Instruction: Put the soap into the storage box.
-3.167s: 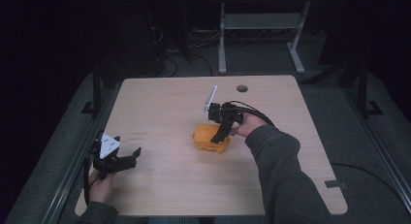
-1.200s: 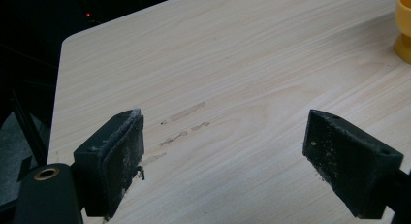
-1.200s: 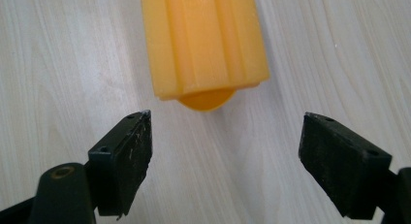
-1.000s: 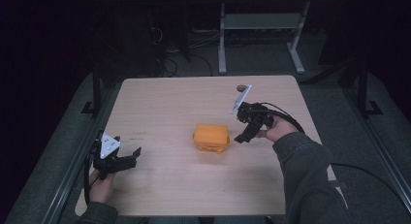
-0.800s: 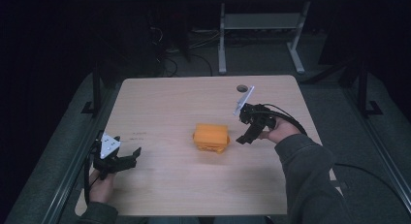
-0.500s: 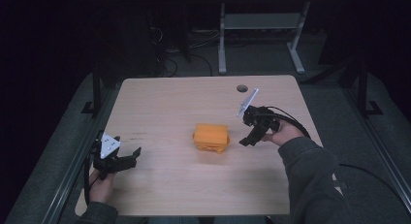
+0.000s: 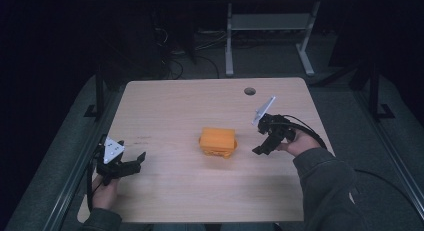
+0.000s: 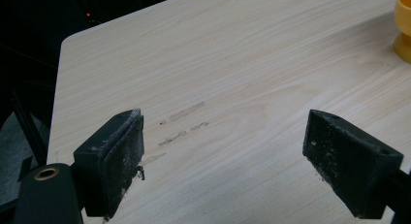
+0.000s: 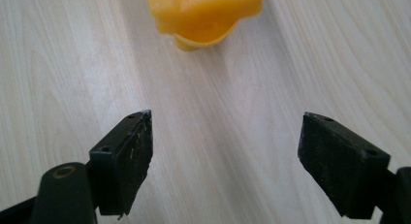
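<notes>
We start with the pale wooden table (image 7: 170, 106), whose top has a small round hole (image 7: 249, 91) near its far edge and a few faint scuff marks (image 8: 181, 122) on the grain in front of our left tool. Beyond the table, in the dark, stands a grey metal frame (image 7: 270, 36) on the floor. Near the middle of the table sits the orange box (image 7: 218, 141), lid down and resting flat, with nothing touching it; in the right gripper view we see its near end (image 9: 206, 13) straight ahead of the jaws, with bare wood between, and in the left gripper view a corner of it (image 8: 403, 25) shows at the far right edge. Our right gripper (image 7: 262, 150) is held just to the right of the box, near it but apart, tilted down toward the tabletop, and its jaws are spread wide with only wood between them (image 9: 223, 161). Our left gripper (image 7: 134, 163) sits at the near left corner of the table, well apart from the box, and its jaws are likewise spread wide and hold nothing (image 8: 223, 161). A black cable (image 7: 310, 131) loops away from the right gripper over our hand.
</notes>
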